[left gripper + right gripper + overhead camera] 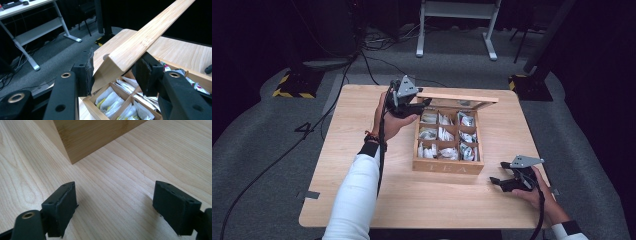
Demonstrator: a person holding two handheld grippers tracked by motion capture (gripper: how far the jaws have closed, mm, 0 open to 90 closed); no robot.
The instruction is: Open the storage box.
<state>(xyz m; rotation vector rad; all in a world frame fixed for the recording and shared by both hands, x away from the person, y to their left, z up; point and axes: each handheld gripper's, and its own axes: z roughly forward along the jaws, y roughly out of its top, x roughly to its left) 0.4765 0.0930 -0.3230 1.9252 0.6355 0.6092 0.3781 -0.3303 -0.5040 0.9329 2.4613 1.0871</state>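
Observation:
A wooden tea box stands in the middle of the table, its compartments full of white tea bags. Its lid is raised at the back. My left gripper is shut on the lid's left corner. In the left gripper view the pads press the lid from both sides, above the tea bags. My right gripper rests low on the table right of the box's front corner, open with nothing in it. The right gripper view has its jaws wide apart before the box corner.
The table's front edge lies close behind my right hand. Beyond the table are grey carpet, black cables, a white desk frame and yellow-and-black striped bases.

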